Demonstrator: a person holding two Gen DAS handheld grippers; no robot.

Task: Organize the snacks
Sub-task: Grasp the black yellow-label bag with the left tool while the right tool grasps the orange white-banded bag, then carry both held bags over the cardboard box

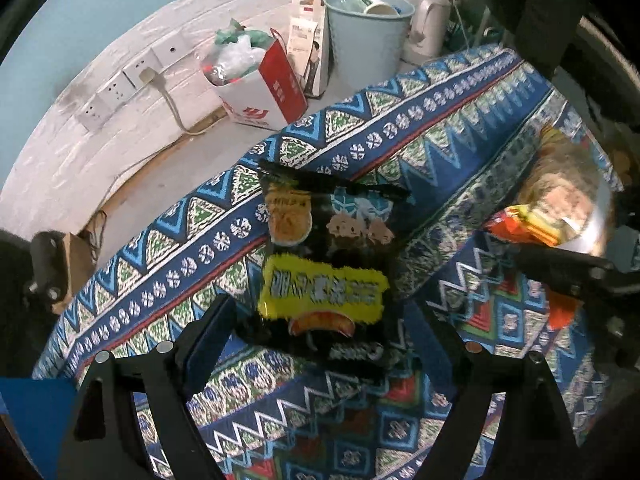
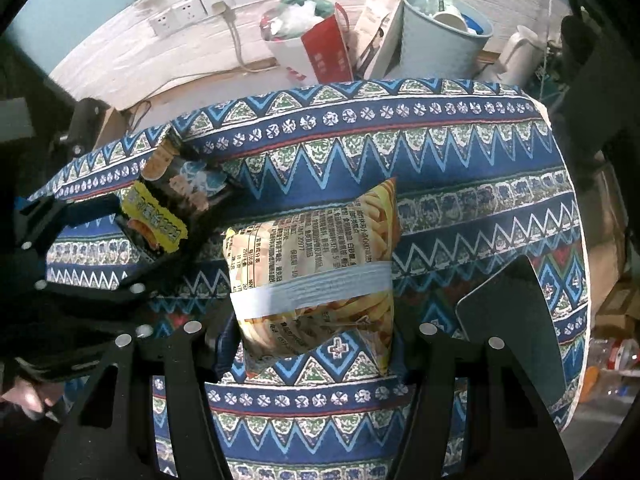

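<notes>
My left gripper (image 1: 320,336) has its two fingers spread wide on either side of a black snack packet (image 1: 326,268) with a yellow label, which sits between them over the patterned blue cloth (image 1: 400,136); its picture is blurred, and I cannot tell whether either finger is actually touching the packet or whether it rests on the cloth. From my right wrist view the same black packet (image 2: 168,216) shows at the left, framed by the dark fingers of the left gripper (image 2: 120,240). My right gripper (image 2: 316,336) is also spread wide, with a yellow bag of fries-style snacks (image 2: 316,264) between its fingers; the bag lies with its printed back facing up and a pale grey strip across it, on the cloth (image 2: 460,152) that covers the counter. The left finger looks to be up against the bag's lower edge, while the right finger stands apart from it. The two snacks lie near each other, the black packet to the left of the yellow bag. Beyond the cloth's far edge, on the floor by the white wall, stand a pale blue bin (image 1: 366,36), a red and white paper bag (image 1: 260,96) stuffed with plastic, and a white kettle (image 1: 428,28). A cord is plugged into the wall sockets (image 2: 200,10).
</notes>
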